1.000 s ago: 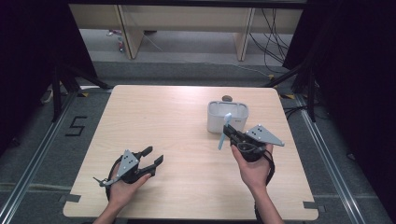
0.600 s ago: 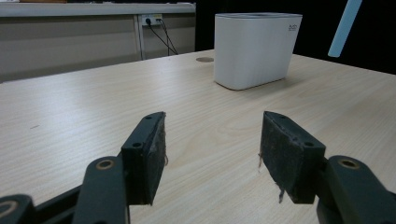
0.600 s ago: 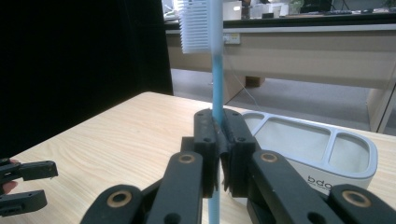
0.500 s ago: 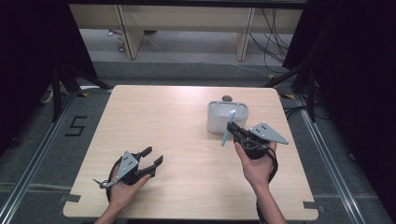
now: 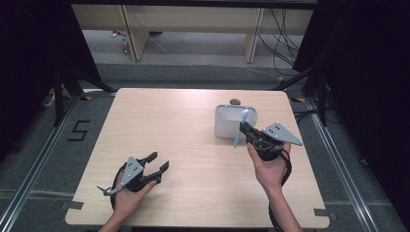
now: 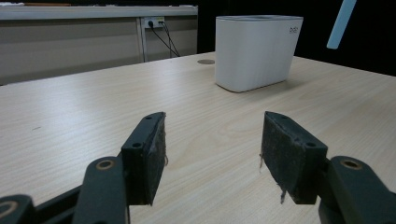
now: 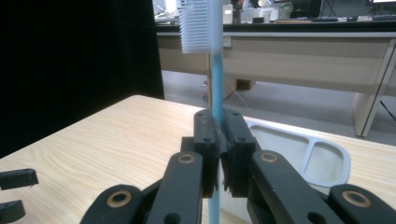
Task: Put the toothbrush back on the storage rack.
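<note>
Item: light-blue toothbrush (image 7: 214,70), clamped at mid-handle between the closed jaws of the right gripper (image 5: 250,133); it stands upright in the right gripper view, with the white bristle head (image 7: 194,25) above the jaws and the handle end running down below them. In the high view the toothbrush (image 5: 240,128) slants across the gripper's front, its head over the near rim of the container and its lower end over bare table. Item: white two-compartment holder (image 5: 235,121), just ahead of the right gripper; its rim and divider (image 7: 308,154) appear just past the right-hand jaw in the right gripper view. Item: left gripper (image 5: 155,163), jaws spread wide with nothing between the pads (image 6: 152,154), resting low over the wooden table (image 5: 183,121), well apart from the right gripper. From it the holder (image 6: 257,51) stands ahead and to the right, and the toothbrush handle tip (image 6: 341,23) hangs farther right, above the table.
</note>
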Tool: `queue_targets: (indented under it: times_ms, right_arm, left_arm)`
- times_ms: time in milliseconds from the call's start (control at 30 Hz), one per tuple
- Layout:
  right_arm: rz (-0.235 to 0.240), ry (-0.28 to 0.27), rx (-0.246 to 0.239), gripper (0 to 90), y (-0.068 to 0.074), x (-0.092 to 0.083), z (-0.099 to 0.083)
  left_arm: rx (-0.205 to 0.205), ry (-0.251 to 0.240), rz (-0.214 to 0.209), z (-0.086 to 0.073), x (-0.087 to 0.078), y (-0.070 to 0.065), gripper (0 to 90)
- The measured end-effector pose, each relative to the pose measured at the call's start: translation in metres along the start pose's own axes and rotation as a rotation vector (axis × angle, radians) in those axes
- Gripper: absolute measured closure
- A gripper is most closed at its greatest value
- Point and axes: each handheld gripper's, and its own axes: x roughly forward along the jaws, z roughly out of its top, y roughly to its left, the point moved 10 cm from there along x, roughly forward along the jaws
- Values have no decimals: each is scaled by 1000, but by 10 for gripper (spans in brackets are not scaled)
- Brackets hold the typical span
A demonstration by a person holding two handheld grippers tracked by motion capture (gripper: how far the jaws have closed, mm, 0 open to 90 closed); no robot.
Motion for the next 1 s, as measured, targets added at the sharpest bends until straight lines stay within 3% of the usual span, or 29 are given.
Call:
queue_targets:
  times_ms: [200, 533, 567, 1000]
  right_arm:
    - [-8, 7, 13, 859, -5, 0, 3]
    - [-40, -7, -16, 859, -17, 3, 11]
    - [-36, 1, 6, 859, -16, 3, 10]
    - [-76, -23, -1, 859, -31, 7, 22]
  left_arm:
    - [-4, 0, 1, 0, 0, 0, 398]
    - [-7, 0, -1, 0, 0, 0, 398]
    - [-8, -1, -1, 0, 0, 0, 398]
    - [-10, -1, -3, 0, 0, 1, 398]
